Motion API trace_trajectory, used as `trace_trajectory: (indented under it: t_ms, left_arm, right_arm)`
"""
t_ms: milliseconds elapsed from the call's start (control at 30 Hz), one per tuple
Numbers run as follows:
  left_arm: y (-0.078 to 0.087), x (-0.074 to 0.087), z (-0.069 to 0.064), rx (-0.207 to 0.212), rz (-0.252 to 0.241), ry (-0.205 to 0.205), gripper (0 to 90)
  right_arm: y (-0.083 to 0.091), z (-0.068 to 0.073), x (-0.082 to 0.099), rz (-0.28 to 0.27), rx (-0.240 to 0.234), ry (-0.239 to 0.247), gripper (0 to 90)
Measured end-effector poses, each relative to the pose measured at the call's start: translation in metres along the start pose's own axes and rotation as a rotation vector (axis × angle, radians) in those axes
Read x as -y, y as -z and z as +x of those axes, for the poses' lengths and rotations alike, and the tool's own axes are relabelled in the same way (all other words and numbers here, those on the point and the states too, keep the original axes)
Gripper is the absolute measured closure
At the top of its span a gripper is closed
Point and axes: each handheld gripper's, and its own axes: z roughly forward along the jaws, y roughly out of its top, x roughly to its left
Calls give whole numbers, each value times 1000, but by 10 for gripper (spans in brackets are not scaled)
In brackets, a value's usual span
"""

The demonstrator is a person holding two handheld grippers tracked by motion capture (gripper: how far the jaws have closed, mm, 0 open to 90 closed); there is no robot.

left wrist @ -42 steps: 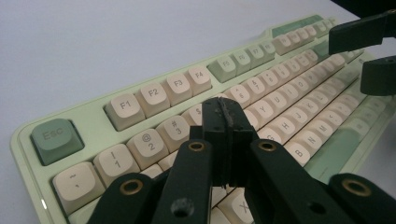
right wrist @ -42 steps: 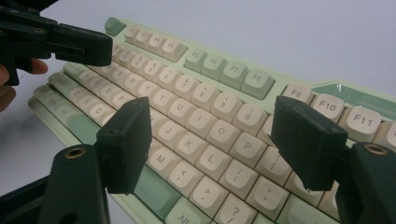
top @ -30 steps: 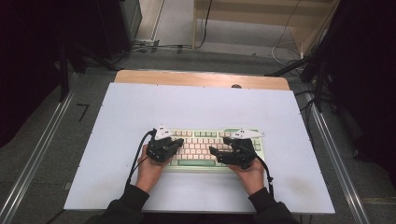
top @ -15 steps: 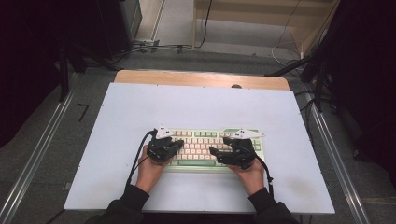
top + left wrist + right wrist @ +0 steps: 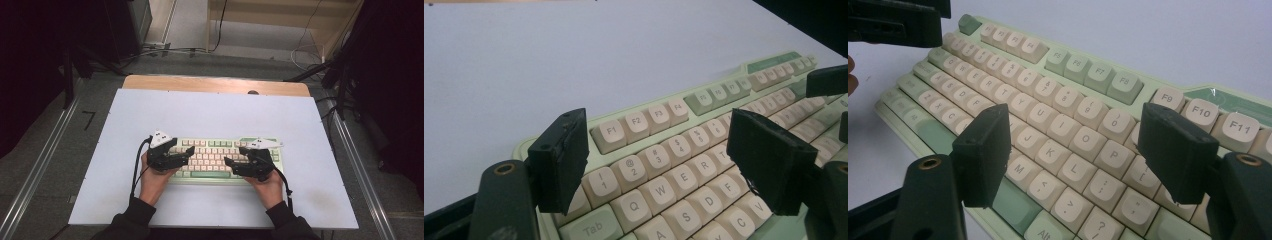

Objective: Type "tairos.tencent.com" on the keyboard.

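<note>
I find the mint-green and cream keyboard (image 5: pixel 227 159) lying long-axis nine-to-three, near table centre. Left gripper (image 5: pixel 186 153), jaws just opened and empty, hovers over its nine-o'clock end; right gripper (image 5: pixel 230 163), likewise apart, its three-o'clock.

The desk (image 5: pixel 210 115) is a pale, lavender-white rectangular board, with a strip of bare wood (image 5: pixel 215 84) showing along its far edge and a small dark mark (image 5: pixel 253 92) at that border. A keyboard (image 5: pixel 220 150) with cream keys and a mint-green case lies flat on the desk, in its near half, roughly centred and parallel to the front edge. Beside the desk on both sides runs grey floor (image 5: pixel 55 165) with metal rails (image 5: pixel 360 165).
</note>
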Motion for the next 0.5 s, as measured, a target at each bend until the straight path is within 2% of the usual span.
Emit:
trace_trajectory:
  t_ms: [167, 500]
  left_arm:
    - [-1, 2, -1, -15, 8, -7, 254]
    - [0, 2, -1, -16, -3, -3, 266]
  right_arm:
    - [-1, 3, 1, 5, -10, 16, 417]
    - [-3, 7, 2, 2, -36, 42, 638]
